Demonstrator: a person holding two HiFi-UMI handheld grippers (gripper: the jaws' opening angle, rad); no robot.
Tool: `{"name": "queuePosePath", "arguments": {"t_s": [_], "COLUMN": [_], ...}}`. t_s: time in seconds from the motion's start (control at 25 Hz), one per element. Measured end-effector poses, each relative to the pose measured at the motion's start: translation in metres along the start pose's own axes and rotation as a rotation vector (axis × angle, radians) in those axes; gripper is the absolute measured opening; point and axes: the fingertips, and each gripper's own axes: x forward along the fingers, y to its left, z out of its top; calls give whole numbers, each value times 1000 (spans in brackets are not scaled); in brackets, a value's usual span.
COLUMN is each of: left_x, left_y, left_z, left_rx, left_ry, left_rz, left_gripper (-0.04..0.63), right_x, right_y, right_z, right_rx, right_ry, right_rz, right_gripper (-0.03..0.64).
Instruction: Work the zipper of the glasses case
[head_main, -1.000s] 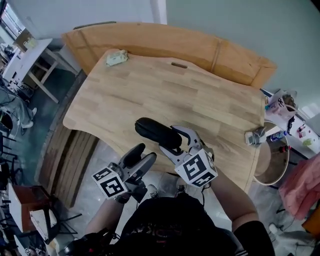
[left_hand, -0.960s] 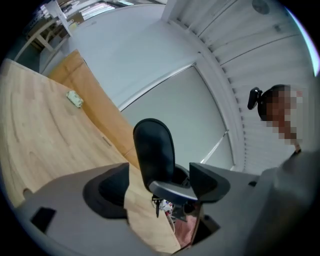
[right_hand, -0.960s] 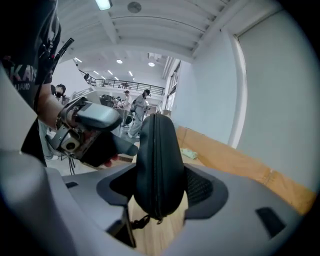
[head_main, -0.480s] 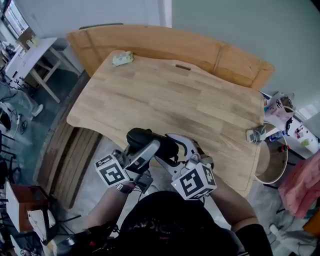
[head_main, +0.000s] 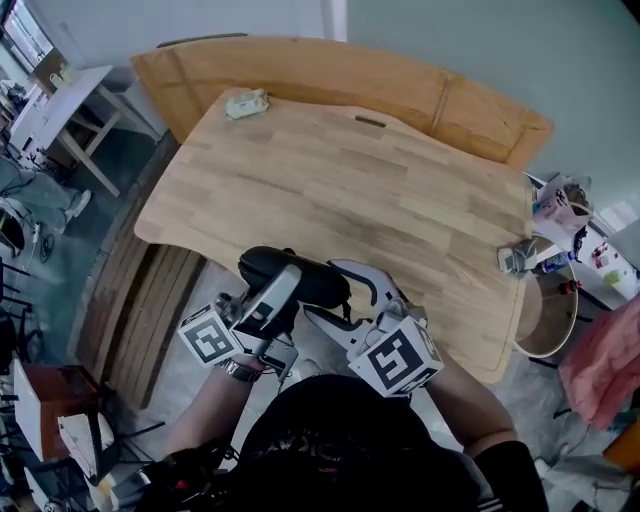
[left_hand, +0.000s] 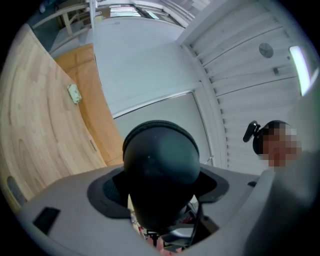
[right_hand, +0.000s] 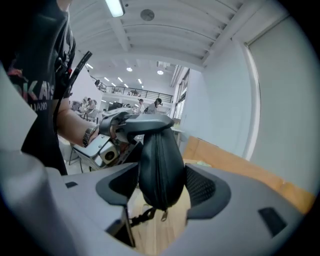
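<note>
Left hand-held gripper (head_main: 279, 289) just closing on case (head_main: 262, 266); right hand-held gripper (head_main: 322, 290) clamped.

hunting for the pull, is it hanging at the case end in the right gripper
Yes, the pull dangles below the case end that sits between the jaws of the right gripper.

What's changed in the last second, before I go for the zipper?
The left gripper came up to the glasses case; its jaws have just been closing around its left end. The case shifted left, toward the person. The right gripper kept its hold; the table is unchanged.
</note>
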Motion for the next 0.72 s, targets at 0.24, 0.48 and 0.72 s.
{"name": "queuePosePath", "arguments": {"t_s": [0.24,0.48,0.72], "left_x": [-17,-24,-24], "left_y": [-2,-18,-39], "left_z": [24,45,47], "left_rx": [-92,-180,-240], "left_ry": [-79,-149,-170], "left_rz": [-50,-169,-292], "left_gripper": [357,357,357], "right_x": [-30,-54,-47], "right_y": [-9,-32,-21], "right_z": [3,-3,1], "right_rx": [458,1185,1375], "right_ry": [-237,-565,-656], "right_rz": [152,422,537], "right_gripper": [293,121,117]}}
